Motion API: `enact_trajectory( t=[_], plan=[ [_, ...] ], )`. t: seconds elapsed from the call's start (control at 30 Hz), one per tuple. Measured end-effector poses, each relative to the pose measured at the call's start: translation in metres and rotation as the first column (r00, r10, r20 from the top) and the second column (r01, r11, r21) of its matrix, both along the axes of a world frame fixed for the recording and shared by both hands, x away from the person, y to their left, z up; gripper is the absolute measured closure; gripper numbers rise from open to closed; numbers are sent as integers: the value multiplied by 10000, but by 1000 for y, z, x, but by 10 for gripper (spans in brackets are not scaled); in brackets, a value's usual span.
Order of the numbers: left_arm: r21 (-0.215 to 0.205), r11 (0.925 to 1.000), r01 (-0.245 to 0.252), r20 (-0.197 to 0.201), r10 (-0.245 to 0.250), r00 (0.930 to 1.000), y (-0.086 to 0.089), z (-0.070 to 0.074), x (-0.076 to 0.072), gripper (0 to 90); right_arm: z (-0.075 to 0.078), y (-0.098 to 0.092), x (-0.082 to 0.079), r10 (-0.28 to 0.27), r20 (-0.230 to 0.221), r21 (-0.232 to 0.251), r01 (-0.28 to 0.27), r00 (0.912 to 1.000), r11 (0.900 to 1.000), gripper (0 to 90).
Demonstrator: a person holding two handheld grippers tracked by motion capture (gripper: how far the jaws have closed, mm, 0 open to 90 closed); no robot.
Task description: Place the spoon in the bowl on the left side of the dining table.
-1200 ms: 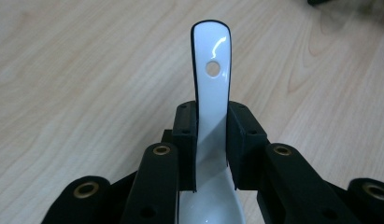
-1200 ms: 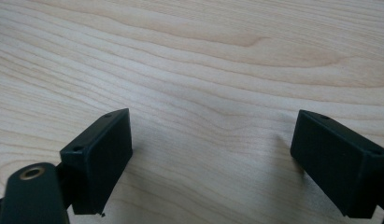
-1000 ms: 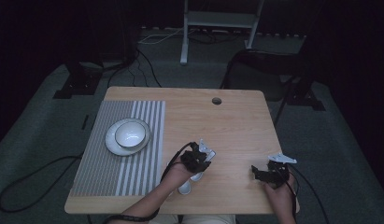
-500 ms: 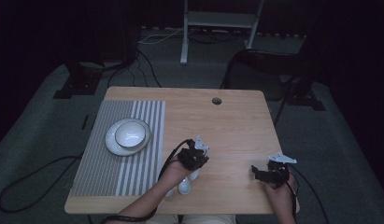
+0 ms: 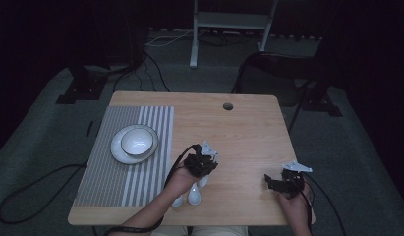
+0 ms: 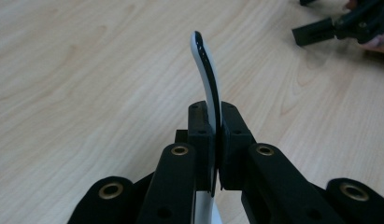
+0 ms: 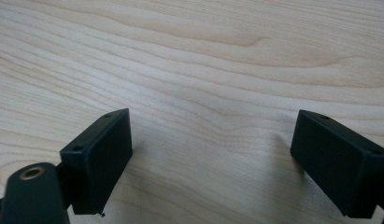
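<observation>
My left gripper (image 6: pixel 216 135) is shut on the thin curved handle of a white spoon (image 6: pixel 206 79), whose tip sticks out past the jaws over the wooden table (image 6: pixel 77 84). In the high view the left gripper (image 5: pixel 200 164) is near the table's middle front. White spoon ends (image 5: pixel 194 195) show on the table just under that hand. My right gripper (image 5: pixel 271 181) rests at the front right, and its jaws stand wide open over bare wood (image 7: pixel 210 154).
A white bowl (image 5: pixel 136 141) sits on a white plate (image 5: pixel 119 153) on a grey striped mat (image 5: pixel 116 182) at the table's left. A round cable hole (image 5: pixel 228 105) is near the far edge. Cables trail on the floor around the table.
The left hand has shifted slightly over the spoons. The right hand and the dishes have not moved.
</observation>
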State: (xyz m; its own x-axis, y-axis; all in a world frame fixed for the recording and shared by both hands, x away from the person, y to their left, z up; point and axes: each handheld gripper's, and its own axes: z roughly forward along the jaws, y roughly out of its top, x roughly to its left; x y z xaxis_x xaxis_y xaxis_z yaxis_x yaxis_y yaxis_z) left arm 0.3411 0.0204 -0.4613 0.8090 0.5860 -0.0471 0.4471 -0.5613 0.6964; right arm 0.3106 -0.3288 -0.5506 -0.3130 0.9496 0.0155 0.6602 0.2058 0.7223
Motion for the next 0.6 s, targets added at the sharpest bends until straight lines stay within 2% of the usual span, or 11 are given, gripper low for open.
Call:
enact_trajectory(
  t=[0.37, 0.6],
  plan=[
    [-273, 9993, -256, 74, 259, 9996, 17, 9, 2, 854, 0, 0, 0, 8, 1, -9, -8, 10000, 10000, 121],
    [-226, 9991, -356, 221, 361, 9991, 28, 14, 2, 854, 0, 0, 0, 6, -6, -5, -6, 10000, 10000, 121]
  ],
)
